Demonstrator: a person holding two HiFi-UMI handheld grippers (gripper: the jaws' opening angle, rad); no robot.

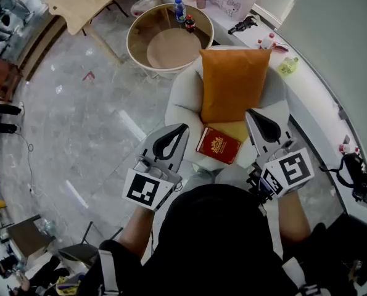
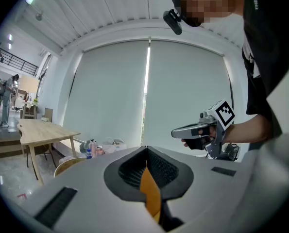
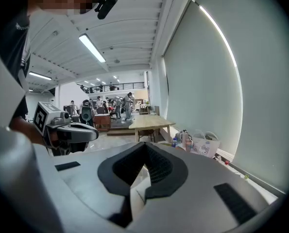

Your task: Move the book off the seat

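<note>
Grey L tongs [image 1: 182, 130], R tongs [image 1: 251, 115], black top [image 1: 140, 270]

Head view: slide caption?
Jaws shut, left gripper and right gripper flank red gold-embossed book on pale armchair, before orange cushion.

Glossy grey floor [image 1: 97, 116], wooden table [image 1: 84, 2]

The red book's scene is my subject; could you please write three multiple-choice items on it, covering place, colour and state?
1. Where does the book lie? A in a box; B on the chair, before the cushion; C on a shelf.
2. What colour is the cushion? A blue; B orange; C green.
3. How is the left gripper? A shut on the book; B wide open; C shut and empty.
Answers: 1 B, it rests on the chair; 2 B, it is plainly orange; 3 C, its jaws meet beside the book, gripping nothing.
</note>
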